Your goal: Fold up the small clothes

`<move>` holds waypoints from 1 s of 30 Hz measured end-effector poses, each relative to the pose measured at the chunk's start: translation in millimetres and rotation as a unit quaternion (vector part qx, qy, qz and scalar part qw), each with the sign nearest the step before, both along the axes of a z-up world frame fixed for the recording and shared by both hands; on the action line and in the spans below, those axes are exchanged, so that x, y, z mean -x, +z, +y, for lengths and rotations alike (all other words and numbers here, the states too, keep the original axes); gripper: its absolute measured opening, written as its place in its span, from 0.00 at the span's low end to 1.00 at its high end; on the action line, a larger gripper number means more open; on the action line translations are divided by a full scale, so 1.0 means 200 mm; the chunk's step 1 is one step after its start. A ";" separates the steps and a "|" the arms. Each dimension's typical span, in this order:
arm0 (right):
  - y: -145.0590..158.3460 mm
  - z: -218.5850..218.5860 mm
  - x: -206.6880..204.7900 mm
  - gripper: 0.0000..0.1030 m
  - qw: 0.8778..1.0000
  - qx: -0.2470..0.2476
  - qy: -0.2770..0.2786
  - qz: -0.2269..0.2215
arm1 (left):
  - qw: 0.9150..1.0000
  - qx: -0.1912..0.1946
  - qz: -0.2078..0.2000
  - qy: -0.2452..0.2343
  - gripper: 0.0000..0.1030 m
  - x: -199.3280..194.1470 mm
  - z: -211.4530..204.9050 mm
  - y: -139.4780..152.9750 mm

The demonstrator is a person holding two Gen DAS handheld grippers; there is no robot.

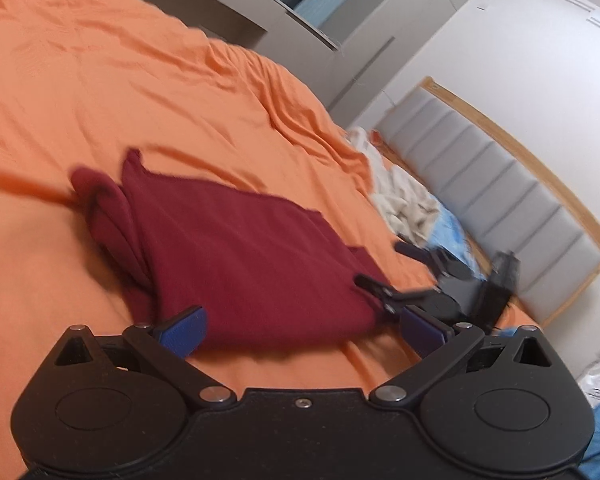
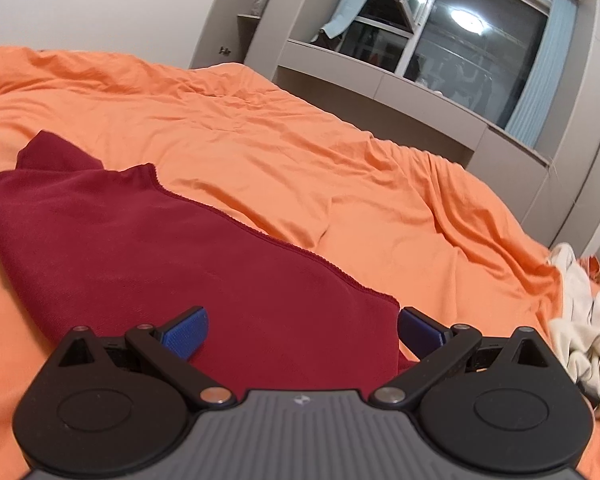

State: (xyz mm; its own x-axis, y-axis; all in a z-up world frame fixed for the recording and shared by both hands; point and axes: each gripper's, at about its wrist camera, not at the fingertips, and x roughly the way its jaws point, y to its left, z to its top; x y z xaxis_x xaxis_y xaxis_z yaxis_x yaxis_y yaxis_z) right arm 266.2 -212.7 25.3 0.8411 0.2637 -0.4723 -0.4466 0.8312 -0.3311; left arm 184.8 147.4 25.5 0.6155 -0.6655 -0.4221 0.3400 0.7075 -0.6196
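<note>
Blue-padded fingers (image 1: 184, 330) of the left gripper (image 1: 300, 330) are being held wide apart just short of the near edge of the maroon garment (image 1: 236, 256), nothing being gripped between them. Likewise, the right gripper (image 2: 300, 332) is being held fully spread over the garment's near corner, its pads closed on no cloth.

Maroon garment: being laid out on the orange bedspread (image 1: 100, 80), partly folded, with a bunched sleeve or end being left rumpled at its far side. A stitched hem (image 2: 260, 232) is being shown running diagonally away from the right gripper.

Step judged in hand: a fold is being completed or set up, both grippers being free. For the next move, the near edge would need pinching at two corners and carrying over toward the far bunched end.

Room: beyond the garment, broad wrinkled bedspread is being left open. Beside the garment, toward the headboard (image 1: 500, 184), a pale heap of clothes (image 2: 584, 328) is being kept well apart.
</note>
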 end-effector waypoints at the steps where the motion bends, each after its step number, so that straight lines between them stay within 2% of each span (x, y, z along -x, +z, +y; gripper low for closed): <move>1: 0.00 -0.01 0.00 1.00 1.000 -0.005 -0.004 0.003 | 1.000 0.014 0.008 -0.013 0.99 0.00 -0.02 -0.02; 4: 0.00 -0.02 -0.02 1.00 1.000 -0.018 -0.013 0.014 | 0.997 0.048 0.038 -0.050 0.99 -0.01 -0.09 -0.09; 7: 0.00 -0.04 -0.03 1.00 0.999 -0.030 -0.020 0.027 | 0.995 0.043 0.069 -0.050 0.99 -0.03 -0.16 -0.16; 10: -0.01 -0.05 -0.03 1.00 0.999 -0.031 -0.025 0.033 | 0.996 0.034 0.080 -0.028 0.99 -0.07 -0.19 -0.19; 24: -0.05 -0.04 -0.03 1.00 0.996 -0.051 -0.033 0.064 | 0.992 0.057 0.092 0.060 0.99 -0.18 -0.20 -0.20; 30: -0.08 -0.04 -0.03 1.00 0.994 -0.058 -0.038 0.080 | 0.990 0.023 0.070 0.121 0.99 -0.20 -0.22 -0.20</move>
